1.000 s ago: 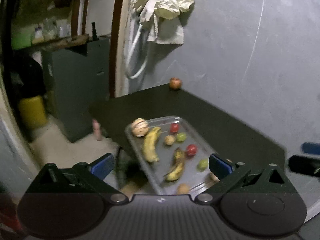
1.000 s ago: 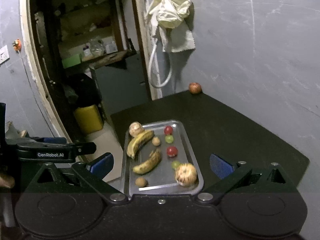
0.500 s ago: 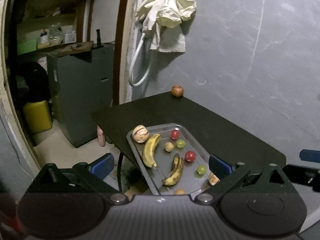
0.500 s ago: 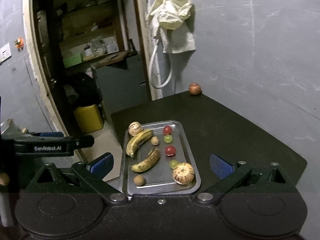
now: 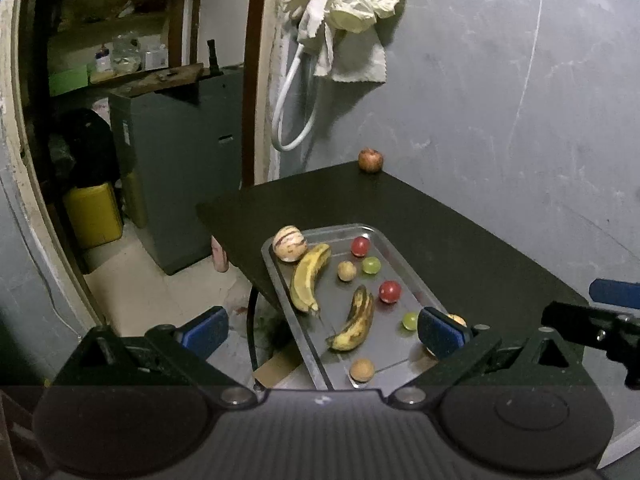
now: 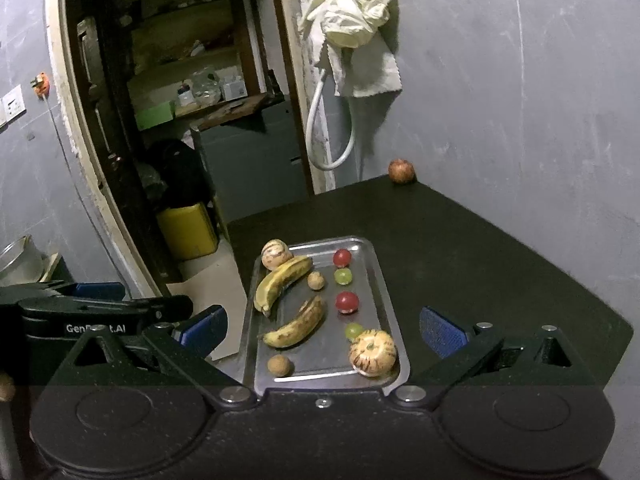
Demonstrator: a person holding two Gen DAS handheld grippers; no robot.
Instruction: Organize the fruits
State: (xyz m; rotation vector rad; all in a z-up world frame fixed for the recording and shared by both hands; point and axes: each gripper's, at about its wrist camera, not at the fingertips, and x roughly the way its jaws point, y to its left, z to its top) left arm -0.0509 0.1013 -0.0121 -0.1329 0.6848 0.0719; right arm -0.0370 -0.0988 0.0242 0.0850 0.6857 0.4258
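White lettering on the left gripper (image 6: 104, 312), partly hidden, probably reads "GenRobot.AI"; both it and right gripper (image 6: 322, 326) gape empty.

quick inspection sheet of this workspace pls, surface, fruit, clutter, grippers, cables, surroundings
surface: dark table, against a grey wall.
job's things: metal tray at the table's edge holds two bananas, two striped melons, two red fruits, two green fruits, two brown round fruits; lone apple at the far corner.
clutter: nothing seen on the table.
grippers: left gripper and right gripper open, empty, above the tray.
cables: white hose looped on the wall.
surroundings: cloth hanging, yellow container, grey cabinet.
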